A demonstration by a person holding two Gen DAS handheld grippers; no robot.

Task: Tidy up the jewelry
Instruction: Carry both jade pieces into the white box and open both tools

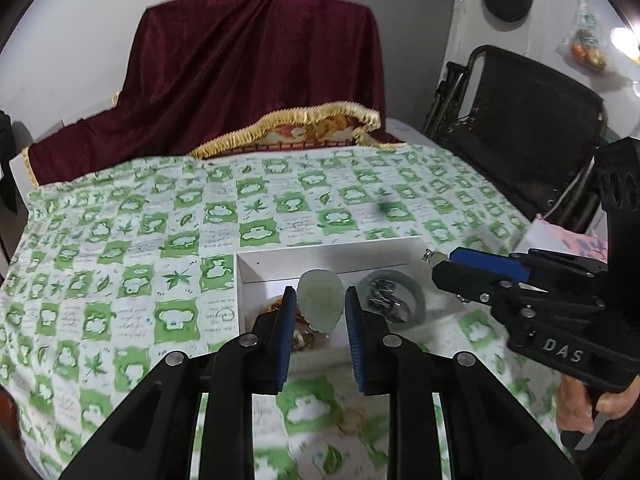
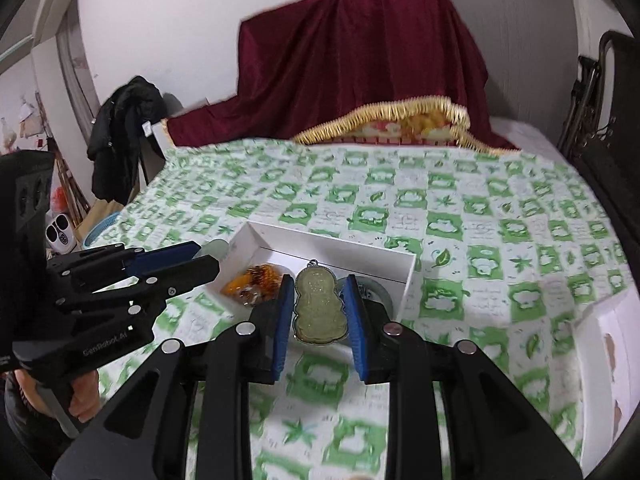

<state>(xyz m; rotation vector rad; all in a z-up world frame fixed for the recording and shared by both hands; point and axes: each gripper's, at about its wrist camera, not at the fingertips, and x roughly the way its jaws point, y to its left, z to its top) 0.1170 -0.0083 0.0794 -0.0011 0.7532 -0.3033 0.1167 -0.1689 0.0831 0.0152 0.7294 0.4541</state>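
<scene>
Green-checked table point(image 1: 120, 240) | left fingers point(image 1: 320, 312) clamp pale jade pendant point(image 1: 320, 300) | right fingers point(image 2: 318, 304) clamp framed pendant point(image 2: 318, 304) | both above white box point(image 2: 320, 246), likely for boxing.

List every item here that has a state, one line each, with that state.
Left gripper: shut on a pale green carved pendant.
Right gripper: shut on a metal-framed yellowish pendant.
White box: open, no lid on it, amber beads and a green bangle inside.
Maroon cloth: draped over something hidden.
</scene>
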